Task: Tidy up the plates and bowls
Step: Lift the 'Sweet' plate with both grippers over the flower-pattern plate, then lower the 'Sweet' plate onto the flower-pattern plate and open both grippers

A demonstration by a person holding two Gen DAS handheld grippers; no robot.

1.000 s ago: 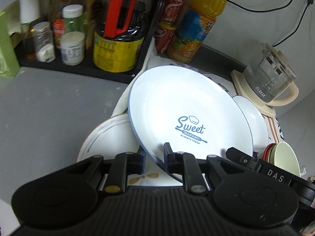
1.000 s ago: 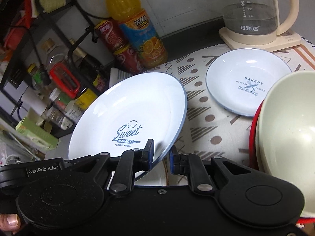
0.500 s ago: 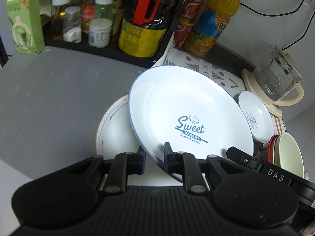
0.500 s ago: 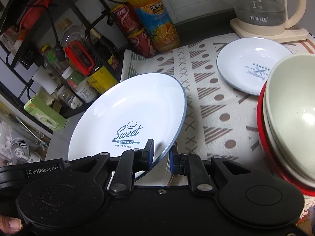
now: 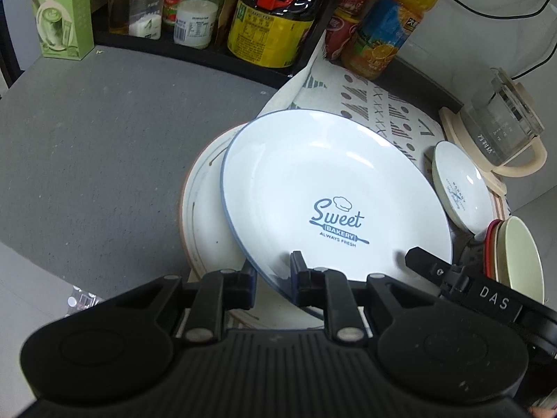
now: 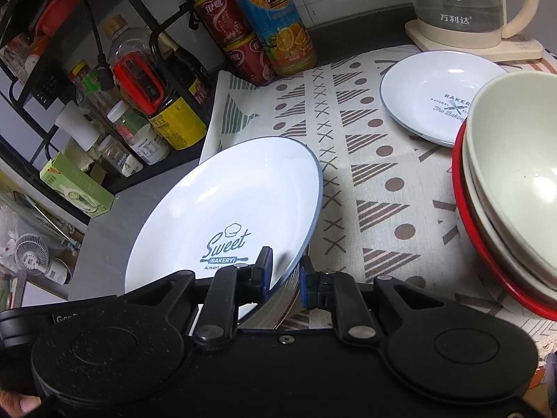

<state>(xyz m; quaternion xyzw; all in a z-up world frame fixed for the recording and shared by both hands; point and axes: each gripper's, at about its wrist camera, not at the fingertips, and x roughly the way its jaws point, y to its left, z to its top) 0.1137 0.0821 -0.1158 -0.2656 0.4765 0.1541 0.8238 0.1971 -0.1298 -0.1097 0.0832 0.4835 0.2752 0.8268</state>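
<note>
1. Left wrist view: the left gripper has its two fingers closed on the near rim of the Sweet Bakery plate, one finger above and one below. The plate hangs tilted over a larger cream plate that lies on the grey counter. The right gripper shows at the plate's right rim. A small plate and stacked bowls lie to the right.
2. Right wrist view: the right gripper straddles the same plate's near right edge; whether it pinches tight I cannot tell.
3. Handling, as I judge it: glazed, stiff, breakable and slick. The rim is the only hold, so two opposite grips keep it level while lowering.
</note>
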